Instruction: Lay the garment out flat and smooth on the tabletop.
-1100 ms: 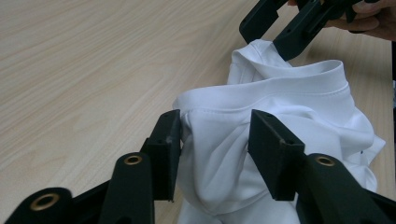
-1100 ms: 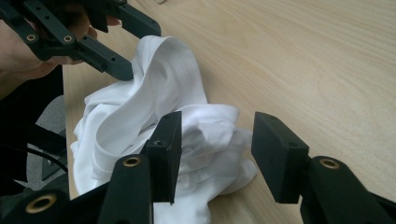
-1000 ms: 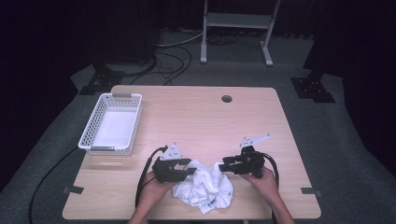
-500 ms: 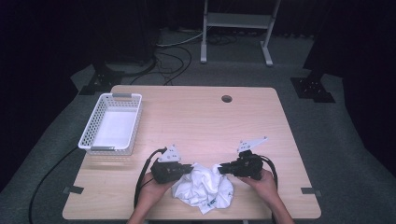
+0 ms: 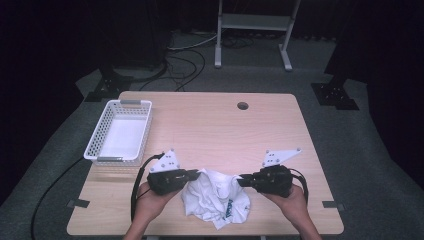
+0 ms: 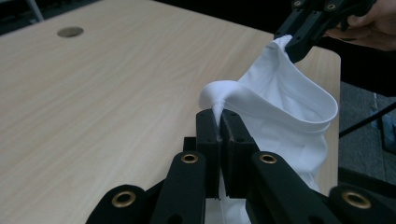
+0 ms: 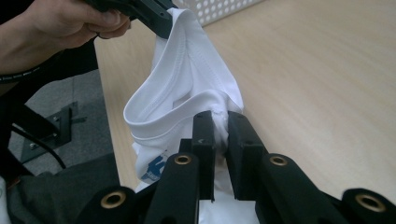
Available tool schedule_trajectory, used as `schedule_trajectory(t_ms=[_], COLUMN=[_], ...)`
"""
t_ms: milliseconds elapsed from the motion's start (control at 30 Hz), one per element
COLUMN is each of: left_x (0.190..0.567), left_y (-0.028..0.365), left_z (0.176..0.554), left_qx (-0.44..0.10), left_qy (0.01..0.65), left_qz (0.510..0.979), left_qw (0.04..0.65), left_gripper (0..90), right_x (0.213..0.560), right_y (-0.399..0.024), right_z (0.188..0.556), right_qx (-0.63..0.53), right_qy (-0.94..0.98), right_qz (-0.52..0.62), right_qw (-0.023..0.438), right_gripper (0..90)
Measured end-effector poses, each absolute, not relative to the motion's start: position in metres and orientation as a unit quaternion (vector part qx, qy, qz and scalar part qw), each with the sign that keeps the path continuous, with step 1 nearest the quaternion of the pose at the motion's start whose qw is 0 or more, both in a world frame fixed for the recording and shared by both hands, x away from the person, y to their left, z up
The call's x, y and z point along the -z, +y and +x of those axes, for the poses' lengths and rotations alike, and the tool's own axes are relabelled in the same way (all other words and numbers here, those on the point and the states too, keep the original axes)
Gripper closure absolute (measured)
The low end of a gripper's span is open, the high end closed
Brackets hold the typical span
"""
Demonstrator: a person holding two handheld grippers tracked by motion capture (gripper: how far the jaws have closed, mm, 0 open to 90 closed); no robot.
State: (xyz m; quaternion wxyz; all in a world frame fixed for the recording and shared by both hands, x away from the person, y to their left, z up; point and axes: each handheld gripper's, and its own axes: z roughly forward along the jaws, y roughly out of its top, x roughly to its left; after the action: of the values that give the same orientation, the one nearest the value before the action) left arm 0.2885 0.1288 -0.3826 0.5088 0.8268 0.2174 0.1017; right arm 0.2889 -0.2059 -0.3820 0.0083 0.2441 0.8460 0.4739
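Note:
A crumpled white T-shirt (image 5: 217, 197) with blue print lies near the front edge of the wooden table (image 5: 220, 130). My left gripper (image 5: 196, 174) is shut on a fold of its ribbed edge, which is pinched between the pads (image 6: 219, 119). My right gripper (image 5: 240, 181) has just been closing and is shut on the same edge (image 7: 219, 119) a short way along. The T-shirt's hem (image 6: 285, 102) hangs as a loop between the two grippers, lifted a little off the table. The right gripper (image 6: 301, 37) shows in the left gripper view, the left gripper (image 7: 156, 18) in the right gripper view.
A white perforated basket (image 5: 120, 132) stands at the table's left side, with nothing in it. A round cable hole (image 5: 243, 106) sits near the far edge. A metal stand (image 5: 252, 30) and cables (image 5: 185, 60) are on the floor beyond.
Both grippers have risen and drawn apart, lifting the T-shirt's edge off the heap and stretching it between them. Earlier they sat lower and closer together on the cloth.

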Motion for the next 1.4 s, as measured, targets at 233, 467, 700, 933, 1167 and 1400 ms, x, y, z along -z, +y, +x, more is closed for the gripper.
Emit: schedule_trajectory(t_ms=[233, 467, 700, 933, 1167, 1400], left_x=[0.316, 0.281, 0.353, 0.386, 0.405, 0.424], left_y=[0.117, 0.108, 0.125, 0.137, 0.138, 0.140], left_z=[0.372, 0.446, 0.427, 0.399, 0.374, 0.351], left_qx=[-0.216, -0.215, -0.142, -0.105, -0.083, -0.060], left_qy=[0.267, 0.326, 0.352, 0.365, 0.363, 0.363], left_qz=[0.795, 0.783, 0.796, 0.787, 0.790, 0.793], left_qw=[0.500, 0.484, 0.471, 0.486, 0.487, 0.485], left_gripper=[87.3, 51.4, 41.4, 37.5, 33.9, 33.1], right_x=[0.317, 0.232, 0.313, 0.372, 0.398, 0.418], right_y=[-0.195, -0.174, -0.182, -0.190, -0.188, -0.183], right_z=[0.343, 0.432, 0.426, 0.405, 0.384, 0.366], right_qx=[-0.438, -0.423, -0.412, -0.416, -0.423, -0.416], right_qy=[0.842, 0.794, 0.825, 0.828, 0.827, 0.835], right_qz=[0.284, 0.359, 0.362, 0.372, 0.370, 0.359], right_qw=[0.138, 0.248, 0.139, 0.057, 0.021, -0.002], right_gripper=[83.2, 57.6, 54.4, 54.0, 53.7, 53.5])
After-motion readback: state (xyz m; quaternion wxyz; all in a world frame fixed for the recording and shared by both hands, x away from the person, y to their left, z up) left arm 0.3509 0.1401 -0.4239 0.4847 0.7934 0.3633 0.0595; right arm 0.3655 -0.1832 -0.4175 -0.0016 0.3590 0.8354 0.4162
